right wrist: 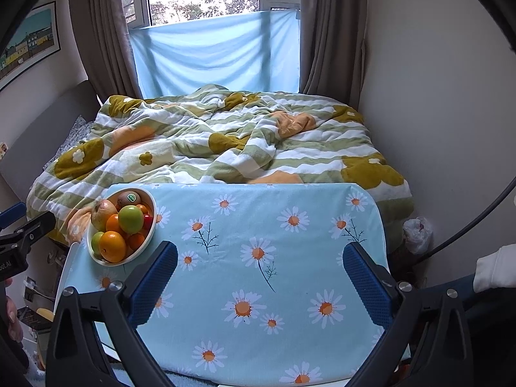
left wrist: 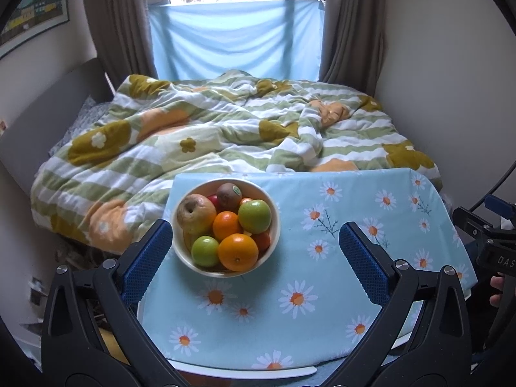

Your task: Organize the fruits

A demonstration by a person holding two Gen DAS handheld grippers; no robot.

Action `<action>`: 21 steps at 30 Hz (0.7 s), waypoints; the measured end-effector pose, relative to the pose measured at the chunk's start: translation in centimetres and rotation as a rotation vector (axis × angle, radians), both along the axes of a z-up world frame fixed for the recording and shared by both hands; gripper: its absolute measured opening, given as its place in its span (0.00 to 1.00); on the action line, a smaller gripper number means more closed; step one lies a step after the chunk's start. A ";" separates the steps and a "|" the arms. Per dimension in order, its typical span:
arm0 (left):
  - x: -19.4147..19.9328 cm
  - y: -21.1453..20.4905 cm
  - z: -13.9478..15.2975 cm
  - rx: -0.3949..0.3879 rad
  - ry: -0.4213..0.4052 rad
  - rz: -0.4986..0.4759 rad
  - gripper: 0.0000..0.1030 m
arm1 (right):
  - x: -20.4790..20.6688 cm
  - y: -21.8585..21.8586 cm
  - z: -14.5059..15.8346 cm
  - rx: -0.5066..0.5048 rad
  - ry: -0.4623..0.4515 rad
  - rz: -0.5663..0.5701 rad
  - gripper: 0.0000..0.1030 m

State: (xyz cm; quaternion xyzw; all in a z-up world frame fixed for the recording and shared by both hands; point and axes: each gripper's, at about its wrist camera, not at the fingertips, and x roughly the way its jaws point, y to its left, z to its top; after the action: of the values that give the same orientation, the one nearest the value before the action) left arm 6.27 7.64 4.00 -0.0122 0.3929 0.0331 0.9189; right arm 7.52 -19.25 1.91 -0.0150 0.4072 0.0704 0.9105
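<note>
A: Where is the fruit sitting?

B: It is all piling up in the white bowl [left wrist: 225, 225], which is resting on the daisy tablecloth [left wrist: 322, 258] toward ten o'clock of the table. A large orange [left wrist: 238, 252] is riding at six o'clock of the heap, a green apple [left wrist: 254, 216] at two o'clock, a kiwi [left wrist: 228, 195] at twelve, a pear [left wrist: 195, 214] at ten.

A: And the tools?

B: The left gripper [left wrist: 254, 258] is hovering with its fingers spread wide, gripping nothing; the bowl is lying just ahead, between the blue pads [left wrist: 146, 267]. The right gripper [right wrist: 259, 285] is likewise gaping and empty, facing bare cloth, with the bowl off at ten o'clock.

A: What is worrying you?

B: The heap is looking loose. Pulling a low fruit first is likely going to send the orange rolling over the rim. The bowl is also sitting close to the table's left edge, so a sideways nudge from a finger is risking a slide toward the bed [left wrist: 209, 122]. And the cloth is possibly bunching under any drag.
</note>
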 end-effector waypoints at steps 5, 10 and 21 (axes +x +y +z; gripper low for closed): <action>0.0 0.0 -0.2 0.001 -0.002 0.003 1.00 | 0.0 0.0 0.0 0.000 0.001 -0.001 0.99; -0.3 0.3 -0.2 0.008 -0.010 0.012 1.00 | 0.2 -0.2 0.0 -0.008 -0.003 -0.003 0.99; -0.6 1.0 -0.3 0.028 -0.023 0.031 1.00 | 0.4 -0.2 0.0 -0.007 -0.006 -0.002 0.99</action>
State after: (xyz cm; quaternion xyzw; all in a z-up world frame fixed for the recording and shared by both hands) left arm 5.70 8.60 3.65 -0.0059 0.3816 0.0524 0.9228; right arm 7.89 -19.41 1.91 -0.0181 0.4048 0.0677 0.9117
